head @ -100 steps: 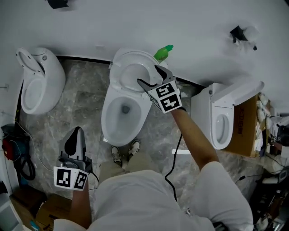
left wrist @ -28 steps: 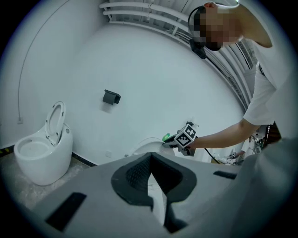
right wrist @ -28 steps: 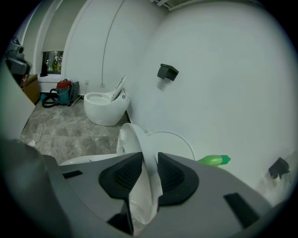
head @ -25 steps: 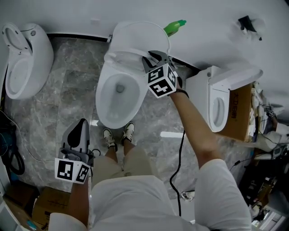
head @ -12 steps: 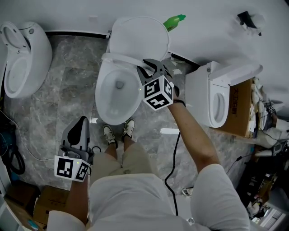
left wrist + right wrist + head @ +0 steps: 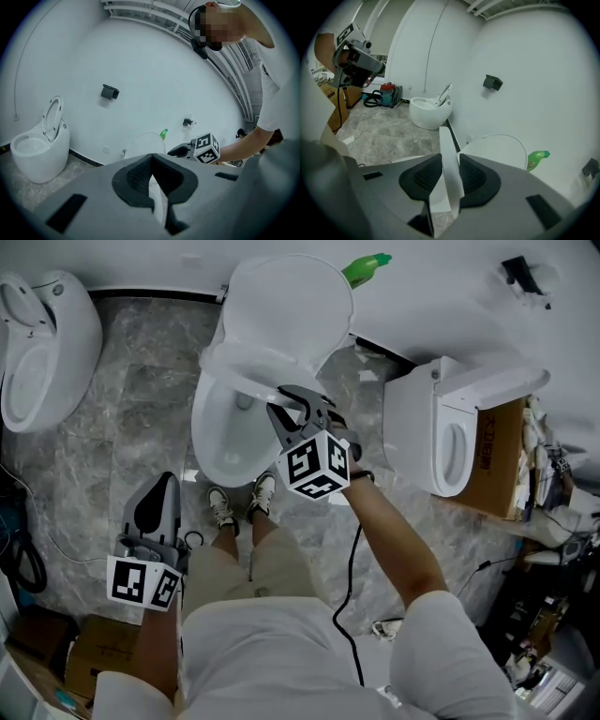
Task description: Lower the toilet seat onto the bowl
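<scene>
Nearest, down by the hip: left gripper [image 6: 159, 486] over the marble floor [image 6: 141, 399], fingers [image 6: 136, 178] closed tip to tip, nothing between. Just right of those fingers, two shoes [image 6: 239, 507] at the foot of the bowl [image 6: 220, 451].

Farther out, at the end of the stretched arm: right gripper [image 6: 286, 404], fingers narrowly apart and clamped on the seat [image 6: 447, 157], one pad on each face of its rim. Seat tilted, partway between lid [image 6: 286, 296] and bowl: hinged end back by the wall [image 6: 441, 315], free edge in the fingers and clear of the bowl's rim. Bowl open below and left of the right fingers in the head view.

Beyond the fingers, lid upright, leaning back toward the white wall. Green bottle [image 6: 366, 270] just right of the lid, past the fingertips, close against the wall.

Well off to the left of both grippers, a second toilet [image 6: 42, 334] with its lid raised. To the right of the right fingers, a third toilet [image 6: 450, 442], with a cardboard box [image 6: 506, 479] just past it. High above the right fingers, a black fixture [image 6: 492, 82] on the wall.
</scene>
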A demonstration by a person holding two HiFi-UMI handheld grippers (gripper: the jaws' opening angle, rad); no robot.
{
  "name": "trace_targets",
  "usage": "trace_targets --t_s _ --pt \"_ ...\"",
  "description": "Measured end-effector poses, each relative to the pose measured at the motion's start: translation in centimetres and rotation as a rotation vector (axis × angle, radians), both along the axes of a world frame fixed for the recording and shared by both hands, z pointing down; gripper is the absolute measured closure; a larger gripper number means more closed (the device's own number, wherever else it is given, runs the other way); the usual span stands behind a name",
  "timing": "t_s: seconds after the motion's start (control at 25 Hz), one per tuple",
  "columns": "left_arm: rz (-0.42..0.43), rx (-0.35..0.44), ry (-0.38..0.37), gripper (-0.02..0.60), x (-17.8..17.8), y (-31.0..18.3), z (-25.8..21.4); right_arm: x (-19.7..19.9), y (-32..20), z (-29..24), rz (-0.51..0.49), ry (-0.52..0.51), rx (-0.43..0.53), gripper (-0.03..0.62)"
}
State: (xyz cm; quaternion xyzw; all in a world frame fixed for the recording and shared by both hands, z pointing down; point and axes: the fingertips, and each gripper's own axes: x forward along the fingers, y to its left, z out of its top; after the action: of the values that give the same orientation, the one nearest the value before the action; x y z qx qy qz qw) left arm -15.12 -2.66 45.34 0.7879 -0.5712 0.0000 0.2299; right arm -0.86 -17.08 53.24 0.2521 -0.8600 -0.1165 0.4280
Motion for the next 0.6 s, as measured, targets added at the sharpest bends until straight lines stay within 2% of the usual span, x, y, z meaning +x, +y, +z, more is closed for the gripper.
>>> trace_targets --t_s 0.36,0.6 --pt "0.000 -0.021 -0.013 0.576 0.0 0.8 1.0 -0.7 5.6 3.5 -0.070 0.012 -0.114 0.473" --pt "-0.006 -0.051 -0.016 0.577 -0.7 1.8 2.7 -1.2 8.7 6.2 -0.123 0.053 -0.139 0.467"
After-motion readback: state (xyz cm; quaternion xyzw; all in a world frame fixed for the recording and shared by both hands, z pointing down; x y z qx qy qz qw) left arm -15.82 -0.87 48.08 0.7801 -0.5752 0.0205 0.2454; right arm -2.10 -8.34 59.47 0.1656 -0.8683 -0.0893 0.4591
